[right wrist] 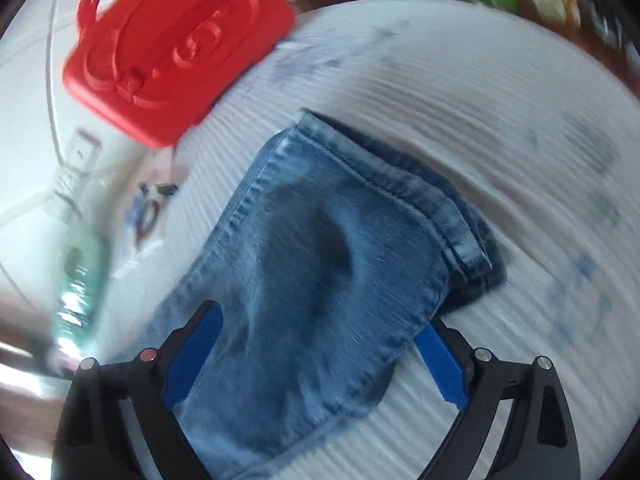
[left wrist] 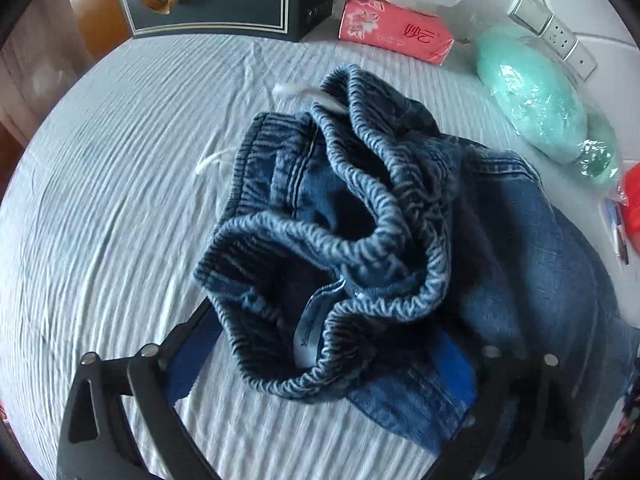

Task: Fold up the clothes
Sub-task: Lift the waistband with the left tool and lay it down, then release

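Jeans (left wrist: 352, 216) on white ribbed sheet (left wrist: 120, 200), crumpled, not yet folded.

Left gripper (left wrist: 320, 376): jaws wide apart, straddling elastic waistband (left wrist: 280, 380); pads not seen pressing. Waistband bunched, opening facing up.

Right gripper (right wrist: 316, 360): jaws apart, leg (right wrist: 320, 260) between them, no clamp visible. Leg's long axis runs from jaws away to hem (right wrist: 384, 176).

Judgement: left nearer waist, right nearer hem; garment's length spans the two.
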A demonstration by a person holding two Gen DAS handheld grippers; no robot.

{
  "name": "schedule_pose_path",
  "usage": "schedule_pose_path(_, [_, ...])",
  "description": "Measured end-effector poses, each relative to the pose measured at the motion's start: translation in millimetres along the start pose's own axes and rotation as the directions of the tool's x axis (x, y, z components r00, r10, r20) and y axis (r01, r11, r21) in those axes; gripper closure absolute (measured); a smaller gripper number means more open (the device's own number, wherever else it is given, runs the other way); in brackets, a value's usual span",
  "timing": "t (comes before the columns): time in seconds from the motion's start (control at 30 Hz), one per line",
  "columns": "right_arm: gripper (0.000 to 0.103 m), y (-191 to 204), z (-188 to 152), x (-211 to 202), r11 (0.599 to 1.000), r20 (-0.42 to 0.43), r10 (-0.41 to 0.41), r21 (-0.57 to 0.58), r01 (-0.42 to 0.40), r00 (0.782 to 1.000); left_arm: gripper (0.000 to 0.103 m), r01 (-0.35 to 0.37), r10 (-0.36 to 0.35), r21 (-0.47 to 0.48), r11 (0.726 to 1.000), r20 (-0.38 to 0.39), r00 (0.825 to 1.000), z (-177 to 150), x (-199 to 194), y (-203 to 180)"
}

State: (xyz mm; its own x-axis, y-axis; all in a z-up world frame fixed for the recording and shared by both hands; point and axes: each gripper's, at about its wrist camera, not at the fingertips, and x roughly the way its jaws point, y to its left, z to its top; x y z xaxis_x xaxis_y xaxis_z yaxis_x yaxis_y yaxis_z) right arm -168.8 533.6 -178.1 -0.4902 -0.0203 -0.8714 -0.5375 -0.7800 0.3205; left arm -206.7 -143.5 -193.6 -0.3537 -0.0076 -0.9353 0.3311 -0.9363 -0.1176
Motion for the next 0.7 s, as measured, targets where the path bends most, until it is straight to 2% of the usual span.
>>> schedule_pose_path(0.03, [0.043,8.1,1.4,3.2,0.998,0.01,-0.051,-0.043,0.052,0.999,0.036,0.005,-0.005,-0.002,1.0,0.007,1.0,0.2,-2.2,-1.2])
schedule_pose_path(0.07, [0.066,13.0,3.9,5.3,0.993,0.011,-0.097,-0.07,0.098,0.995,0.05,0.009,-0.009,-0.012,1.0,0.021,1.0,0.4,-7.8,-0.2])
schedule_pose_path(0.1, [0.085,13.3,7.2,4.5,0.992,0.012,-0.099,-0.073,0.099,0.995,0.07,0.013,-0.012,-0.032,0.999,0.04,0.999,0.6,-17.1,3.0])
schedule_pose_path(0.13, [0.089,10.3,10.2,0.7,0.996,0.012,-0.063,-0.056,0.064,0.998,0.077,0.018,-0.015,-0.051,0.999,0.059,0.998,0.7,-26.3,6.3])
schedule_pose_path(0.2, [0.089,5.7,14.3,-17.0,0.999,0.038,-0.016,-0.033,0.017,0.999,0.08,0.037,-0.027,-0.092,0.995,0.105,0.994,-0.6,-48.8,17.8])
schedule_pose_path(0.3, [0.089,2.0,10.0,-70.3,0.997,0.111,0.081,-0.026,-0.079,0.991,0.081,0.064,-0.042,-0.119,0.991,0.181,0.983,-14.0,-94.2,38.3])
schedule_pose_path(0.4, [0.089,-2.6,-6.8,-108.0,0.992,0.114,0.126,-0.042,-0.122,0.986,0.081,0.041,-0.015,-0.111,0.993,0.233,0.972,-39.1,-136.8,59.9])
schedule_pose_path(0.47, [0.088,-19.5,-24.9,-115.3,0.993,0.067,0.116,-0.023,-0.115,0.991,0.081,0.032,-0.008,-0.132,0.991,0.184,0.983,-59.7,-142.7,86.8])
schedule_pose_path(0.53, [0.076,-37.9,-41.8,-107.2,0.996,-0.006,0.094,-0.01,-0.094,0.996,0.071,-0.002,0.015,-0.143,0.99,0.095,0.995,-78.3,-126.5,110.0])
schedule_pose_path(0.57, [0.06,-45.9,-49.8,-99.1,0.998,-0.049,0.059,-0.007,-0.06,0.997,0.065,-0.046,0.053,-0.137,0.989,0.046,0.998,-85.9,-114.8,118.0])
schedule_pose_path(0.6, [0.054,-53.5,-57.5,-94.3,1.0,-0.076,0.021,-0.002,-0.021,0.997,0.053,-0.095,0.095,-0.129,0.987,-0.009,0.995,-94.9,-101.8,126.6])
schedule_pose_path(0.63, [0.054,-60.8,-65.1,-91.2,1.0,-0.097,-0.015,0.001,0.015,0.995,0.048,-0.115,0.112,-0.127,0.985,-0.035,0.993,-102.9,-97.0,133.4])
schedule_pose_path(0.67, [0.052,-66.8,-71.9,-92.1,0.999,-0.102,-0.042,0.0,0.042,0.994,0.046,-0.116,0.111,-0.132,0.985,-0.041,0.993,-110.8,-98.1,139.1])
schedule_pose_path(0.7, [0.044,-72.8,-78.5,-98.5,0.998,-0.089,-0.056,0.0,0.057,0.994,0.043,-0.116,0.111,-0.137,0.984,-0.046,0.993,-118.7,-99.1,144.7])
